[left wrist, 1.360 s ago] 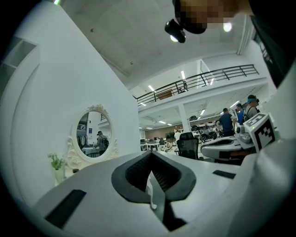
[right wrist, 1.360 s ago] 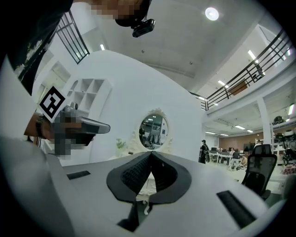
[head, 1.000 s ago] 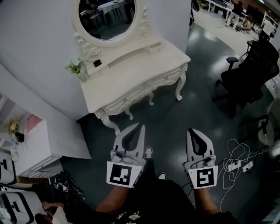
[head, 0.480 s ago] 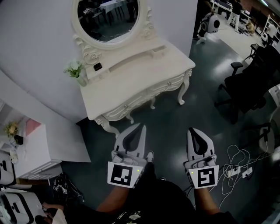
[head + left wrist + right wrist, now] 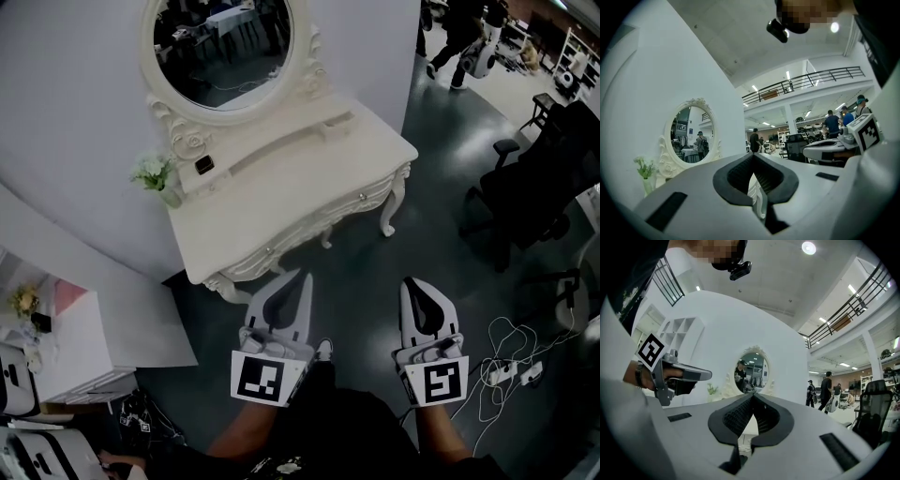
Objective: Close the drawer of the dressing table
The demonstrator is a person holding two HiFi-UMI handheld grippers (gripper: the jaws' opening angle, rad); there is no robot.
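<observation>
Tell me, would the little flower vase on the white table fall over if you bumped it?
Probably. The flower vase looks narrow, with a leafy bunch on top, so a bump would likely tip it. It looks small, so it is probably light. It stands at the back of the dressing table beside the mirror, so it might fall against that.

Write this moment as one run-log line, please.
left gripper: jaws shut, empty | right gripper: jaws shut, empty | dressing table: ahead, untouched

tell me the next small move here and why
Probably step up to the table and bring a gripper toward its drawer front: both the left gripper and right gripper are shut, empty and well short of it.
</observation>
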